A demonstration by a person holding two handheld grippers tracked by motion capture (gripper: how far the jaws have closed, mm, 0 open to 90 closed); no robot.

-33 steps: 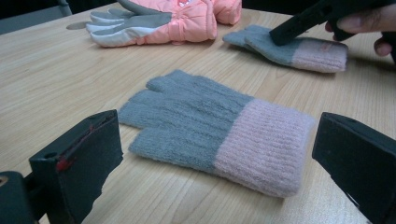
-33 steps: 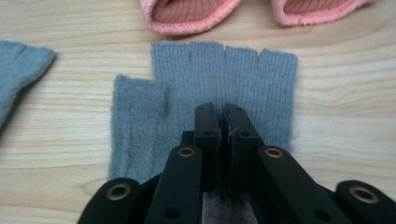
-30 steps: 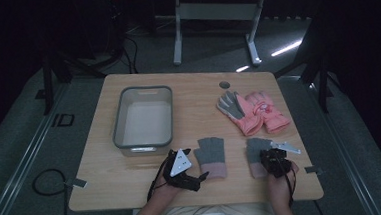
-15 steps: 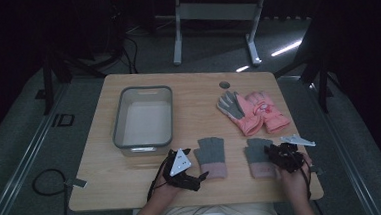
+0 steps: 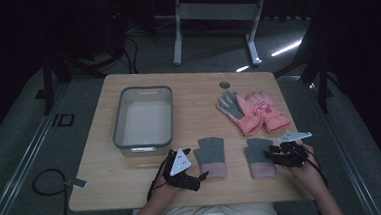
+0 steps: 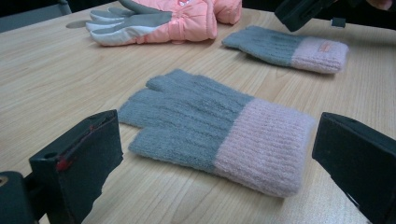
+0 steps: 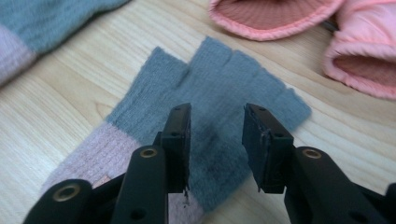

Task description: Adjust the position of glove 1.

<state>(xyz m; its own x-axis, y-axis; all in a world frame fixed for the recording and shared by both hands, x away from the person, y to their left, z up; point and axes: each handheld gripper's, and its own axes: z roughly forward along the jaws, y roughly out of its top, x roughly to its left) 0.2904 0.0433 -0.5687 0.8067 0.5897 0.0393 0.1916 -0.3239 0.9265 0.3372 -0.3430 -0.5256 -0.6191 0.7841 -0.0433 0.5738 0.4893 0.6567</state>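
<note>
on the table [image 5: 133, 181], two grey-and-pink knit gloves lie flat near the front edge. the right claw [image 5: 274, 155], jaws just opening and empty, hovers over the right glove [image 7: 219, 93]: apparently released. next, the wide-open left claw [image 5: 195, 180] must close on the left glove [image 6: 210, 128]; its view shows the cuff's ribbing.

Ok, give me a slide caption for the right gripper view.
Right gripper, jaws apart, poised over a grey knit glove with pink cuff on the wooden table.
</note>
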